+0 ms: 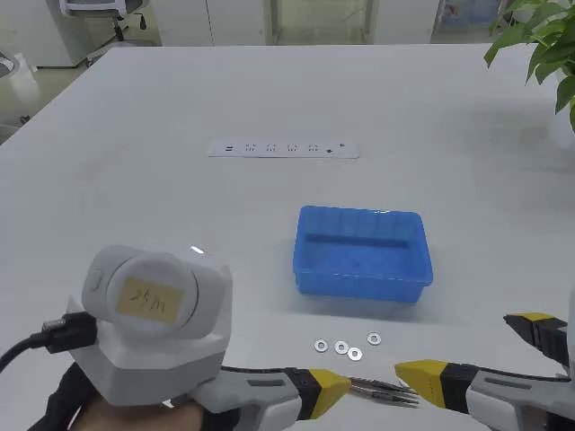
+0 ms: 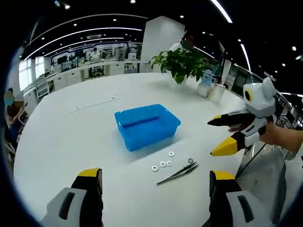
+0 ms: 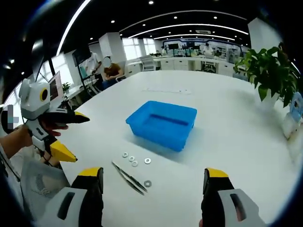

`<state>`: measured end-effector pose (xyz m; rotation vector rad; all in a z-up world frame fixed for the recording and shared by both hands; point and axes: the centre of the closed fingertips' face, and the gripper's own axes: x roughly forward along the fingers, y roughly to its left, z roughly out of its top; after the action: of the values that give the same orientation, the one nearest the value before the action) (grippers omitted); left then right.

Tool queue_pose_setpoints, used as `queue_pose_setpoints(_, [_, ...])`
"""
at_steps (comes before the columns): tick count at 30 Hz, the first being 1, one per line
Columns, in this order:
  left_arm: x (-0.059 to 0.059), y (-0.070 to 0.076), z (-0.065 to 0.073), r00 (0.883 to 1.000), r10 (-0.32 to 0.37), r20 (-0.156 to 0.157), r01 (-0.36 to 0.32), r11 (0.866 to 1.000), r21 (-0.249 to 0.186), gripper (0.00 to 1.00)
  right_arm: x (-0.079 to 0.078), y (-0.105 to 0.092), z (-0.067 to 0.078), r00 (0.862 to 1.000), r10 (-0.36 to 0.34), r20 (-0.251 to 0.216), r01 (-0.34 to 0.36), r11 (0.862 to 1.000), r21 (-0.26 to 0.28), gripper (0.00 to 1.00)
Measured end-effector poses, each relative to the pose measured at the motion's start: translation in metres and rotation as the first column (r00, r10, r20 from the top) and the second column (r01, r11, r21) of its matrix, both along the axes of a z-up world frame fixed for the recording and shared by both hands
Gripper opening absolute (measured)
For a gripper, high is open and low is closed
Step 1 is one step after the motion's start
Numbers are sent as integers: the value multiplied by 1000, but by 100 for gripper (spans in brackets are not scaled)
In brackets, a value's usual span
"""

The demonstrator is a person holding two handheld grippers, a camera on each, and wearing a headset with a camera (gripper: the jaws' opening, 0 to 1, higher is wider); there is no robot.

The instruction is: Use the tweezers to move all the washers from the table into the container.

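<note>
Several small metal washers (image 1: 341, 347) lie on the white table (image 1: 180, 206) in front of a blue plastic container (image 1: 362, 251). Metal tweezers (image 1: 382, 389) lie on the table just nearer to me, between the two grippers. My left gripper's yellow fingertip (image 1: 334, 388) reaches the tweezers' left end. My right gripper (image 1: 458, 344) stands open at their right end. In the left gripper view the jaws (image 2: 155, 174) stand wide apart, with the tweezers (image 2: 179, 172) and washers (image 2: 163, 164) ahead. The right gripper (image 3: 154, 173) is open too, facing the tweezers (image 3: 130, 177), washers (image 3: 132, 160) and container (image 3: 163, 123).
A white power strip (image 1: 283, 149) lies flat beyond the container. A potted plant (image 1: 544, 45) stands at the table's far right corner. Cups (image 2: 210, 87) stand near the plant (image 2: 182, 64). An office chair (image 1: 94, 9) stands past the far left edge.
</note>
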<state>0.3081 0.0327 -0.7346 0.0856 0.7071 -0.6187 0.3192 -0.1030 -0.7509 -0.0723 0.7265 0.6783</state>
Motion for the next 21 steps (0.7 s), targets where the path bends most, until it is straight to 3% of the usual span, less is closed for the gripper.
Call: queue_pose_setpoints(21, [-2,-4,-5,1000,-28,-12,28,1000,12,96,-2,0,-4,1000,2,-8,-2,1000,-8,84])
